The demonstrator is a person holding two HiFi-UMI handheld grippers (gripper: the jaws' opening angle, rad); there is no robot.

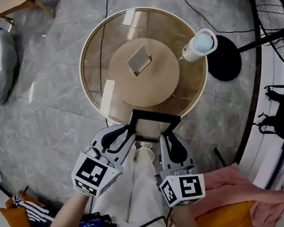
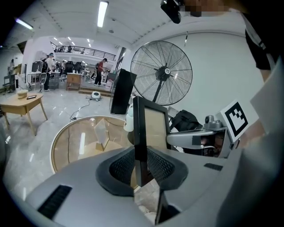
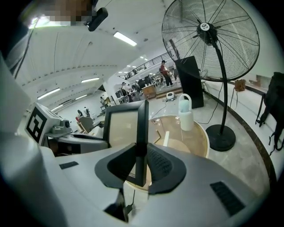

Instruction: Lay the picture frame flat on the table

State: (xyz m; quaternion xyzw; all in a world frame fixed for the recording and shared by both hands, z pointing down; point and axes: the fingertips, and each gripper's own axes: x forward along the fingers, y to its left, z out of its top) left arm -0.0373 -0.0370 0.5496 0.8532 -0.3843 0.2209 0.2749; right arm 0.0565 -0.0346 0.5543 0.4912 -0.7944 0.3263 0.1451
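table [image 1: 95, 46]: round glass, picture frame [image 1: 155, 117] was not on it yet
left gripper [image 1: 128, 133], right gripper [image 1: 168, 139]: each clenched one side
undone: laying it flat

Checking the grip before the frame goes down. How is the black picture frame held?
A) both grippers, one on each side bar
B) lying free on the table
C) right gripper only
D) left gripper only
A: the left gripper and right gripper each have jaws closed on a side bar of the picture frame.
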